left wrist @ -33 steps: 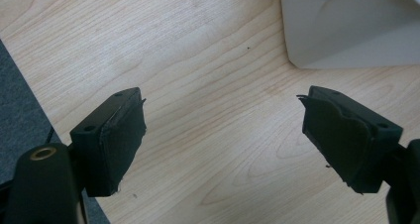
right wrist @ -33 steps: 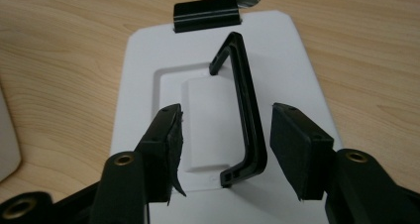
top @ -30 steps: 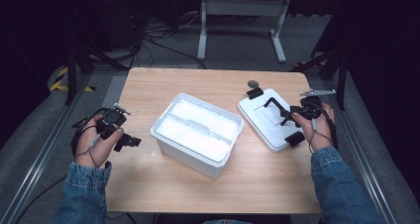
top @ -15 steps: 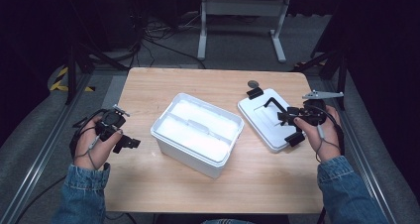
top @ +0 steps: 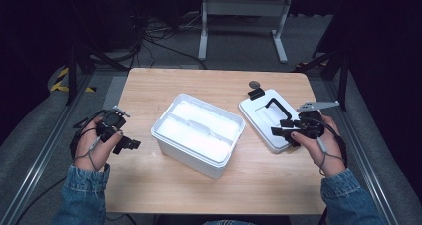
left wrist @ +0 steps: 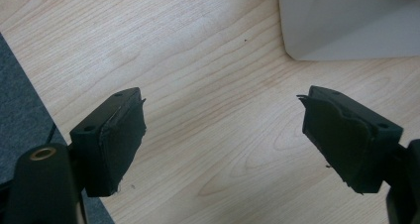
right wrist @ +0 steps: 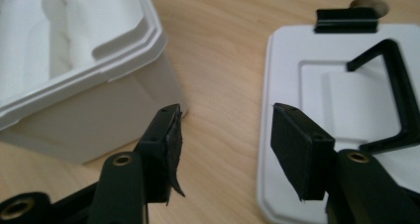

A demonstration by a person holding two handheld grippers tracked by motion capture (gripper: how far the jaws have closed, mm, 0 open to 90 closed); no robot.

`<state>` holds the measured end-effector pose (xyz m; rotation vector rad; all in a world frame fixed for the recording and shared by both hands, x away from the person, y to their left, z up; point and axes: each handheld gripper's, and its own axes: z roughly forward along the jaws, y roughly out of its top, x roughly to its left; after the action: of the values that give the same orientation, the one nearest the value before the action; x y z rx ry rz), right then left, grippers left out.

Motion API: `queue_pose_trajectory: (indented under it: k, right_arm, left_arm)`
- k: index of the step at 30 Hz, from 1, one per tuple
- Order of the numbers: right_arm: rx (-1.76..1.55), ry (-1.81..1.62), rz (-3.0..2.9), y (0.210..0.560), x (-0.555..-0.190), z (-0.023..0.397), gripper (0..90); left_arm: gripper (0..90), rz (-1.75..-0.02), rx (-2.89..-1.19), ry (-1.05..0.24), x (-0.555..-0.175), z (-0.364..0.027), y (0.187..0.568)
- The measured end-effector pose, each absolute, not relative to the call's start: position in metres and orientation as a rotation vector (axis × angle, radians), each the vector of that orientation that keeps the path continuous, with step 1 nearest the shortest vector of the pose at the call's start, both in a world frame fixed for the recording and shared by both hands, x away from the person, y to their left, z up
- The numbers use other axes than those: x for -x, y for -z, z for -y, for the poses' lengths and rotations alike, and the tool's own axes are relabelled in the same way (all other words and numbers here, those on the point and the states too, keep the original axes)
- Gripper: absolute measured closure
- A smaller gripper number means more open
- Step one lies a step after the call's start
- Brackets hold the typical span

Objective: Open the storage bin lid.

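Right tool (top: 284,131) spread over white lid (top: 271,116) edge, left tool (top: 128,144) spread above bare bench (top: 199,85), open white box (top: 199,133) between.

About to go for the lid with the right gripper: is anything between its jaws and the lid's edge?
Nothing visible: the open right gripper hangs at the near edge of the flat white plastic lid, bare wood between.

Left hand (top: 94,144) is gripping the black two-jaw left claw (top: 130,145), jaws gaping wide, pointing rightward. Right hand (top: 318,138) is holding the black right claw (top: 280,132), jaws parted, aiming leftward. Both denim-sleeved forearms are entering from below.
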<state>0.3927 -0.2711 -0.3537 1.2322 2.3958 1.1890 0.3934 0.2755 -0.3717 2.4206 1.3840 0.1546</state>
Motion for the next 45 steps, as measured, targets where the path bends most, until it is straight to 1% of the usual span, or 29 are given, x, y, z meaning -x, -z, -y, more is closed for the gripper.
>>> queue_pose_trajectory:
  k: [11, 14, 19, 30, 45]
  right_arm:
    - [-1.181, -1.163, -2.503, 0.369, -0.372, 0.256, 43.5]
    - [-1.17, -1.173, -2.514, 0.374, -0.368, 0.253, 43.5]
    - [-1.155, -1.184, -2.526, 0.381, -0.361, 0.249, 43.3]
    - [-1.161, -1.147, -2.567, 0.402, -0.358, 0.239, 43.3]
    - [-1.104, -1.109, -2.594, 0.444, -0.356, 0.222, 43.3]
  left_arm:
    - [17.3, -1.373, -2.441, -0.147, -0.386, -0.273, 0.374]
    - [17.3, -1.361, -2.457, -0.162, -0.386, -0.274, 0.374]
    - [17.3, -1.37, -2.45, -0.15, -0.386, -0.273, 0.374]
    - [17.3, -1.372, -2.452, -0.143, -0.386, -0.272, 0.376]
    - [17.3, -1.366, -2.454, -0.147, -0.387, -0.273, 0.378]
